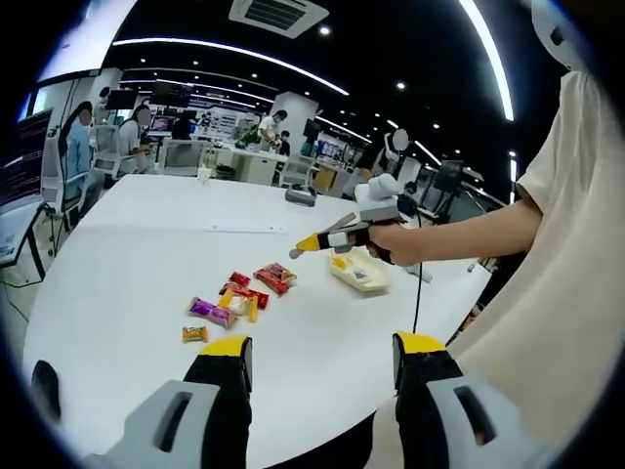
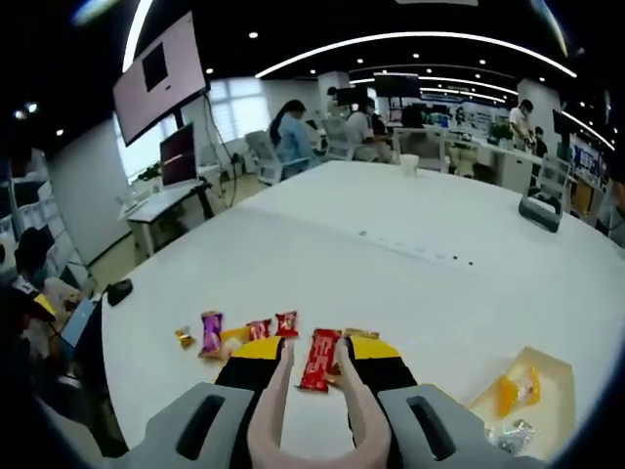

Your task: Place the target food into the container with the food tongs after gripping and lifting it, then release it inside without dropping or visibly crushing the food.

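right gripper (image 2: pixel 315 386) clamps pale pink food tongs (image 2: pixel 314 410), smooth curved arms, tips apart at lower centre, straddling a glossy red snack packet (image 2: pixel 320 357) on the white table (image 2: pixel 391 264). shallow cream container (image 2: pixel 547 376) (yellow packet inside) sits lower right. left gripper view: left gripper (image 1: pixel 322 354) jaws apart, holding nothing; crinkly wrappers mid-frame.

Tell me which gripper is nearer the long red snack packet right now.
Right. The right gripper holds tongs whose tips frame the long red snack packet. The left gripper hangs back near the table's edge, jaws apart, short of the packets.
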`<state>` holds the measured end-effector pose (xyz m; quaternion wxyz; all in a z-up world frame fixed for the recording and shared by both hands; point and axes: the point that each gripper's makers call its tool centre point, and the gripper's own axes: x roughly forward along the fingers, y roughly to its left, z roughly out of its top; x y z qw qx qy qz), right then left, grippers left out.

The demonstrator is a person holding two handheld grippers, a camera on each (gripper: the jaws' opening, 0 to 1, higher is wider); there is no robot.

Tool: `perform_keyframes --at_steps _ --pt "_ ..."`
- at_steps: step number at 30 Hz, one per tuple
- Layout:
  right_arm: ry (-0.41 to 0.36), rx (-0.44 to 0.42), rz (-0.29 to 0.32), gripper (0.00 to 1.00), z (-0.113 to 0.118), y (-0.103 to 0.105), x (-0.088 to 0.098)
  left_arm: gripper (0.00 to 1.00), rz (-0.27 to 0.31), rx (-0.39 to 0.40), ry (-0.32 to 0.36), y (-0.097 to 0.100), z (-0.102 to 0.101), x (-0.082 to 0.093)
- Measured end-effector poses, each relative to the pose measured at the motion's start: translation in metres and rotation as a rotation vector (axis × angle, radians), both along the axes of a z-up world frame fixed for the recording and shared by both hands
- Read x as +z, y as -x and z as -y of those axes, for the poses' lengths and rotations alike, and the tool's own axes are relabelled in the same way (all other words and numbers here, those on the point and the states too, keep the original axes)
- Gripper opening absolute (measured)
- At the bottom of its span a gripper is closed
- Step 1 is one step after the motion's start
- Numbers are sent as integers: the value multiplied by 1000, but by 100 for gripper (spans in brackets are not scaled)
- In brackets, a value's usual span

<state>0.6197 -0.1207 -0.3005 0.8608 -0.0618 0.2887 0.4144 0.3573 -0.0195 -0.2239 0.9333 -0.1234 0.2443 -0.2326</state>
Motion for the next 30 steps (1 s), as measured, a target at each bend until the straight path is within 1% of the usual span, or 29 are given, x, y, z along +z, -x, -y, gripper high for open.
perform_keyframes --at_steps 8,13,17,22,25,29,30 --pt "16 31 -16 24 -21 1 -12 58 -21 29 8 2 -12 -4" --pt "55 58 -5 24 -31 0 -21 58 -37 33 11 2 -19 -8" --pt "64 53 -13 24 -32 -5 -28 59 -48 35 13 2 -24 -10" --pt "81 42 -26 24 -34 -5 -33 59 -59 39 12 1 -30 -13" --pt "106 35 -44 24 -33 -7 -42 59 -65 42 10 -2 -33 -14" --pt "119 32 -54 24 -32 -9 -47 59 -74 39 16 -6 -34 -16" --pt "122 31 -59 24 -31 -9 -49 60 -77 34 28 -7 -33 -16"
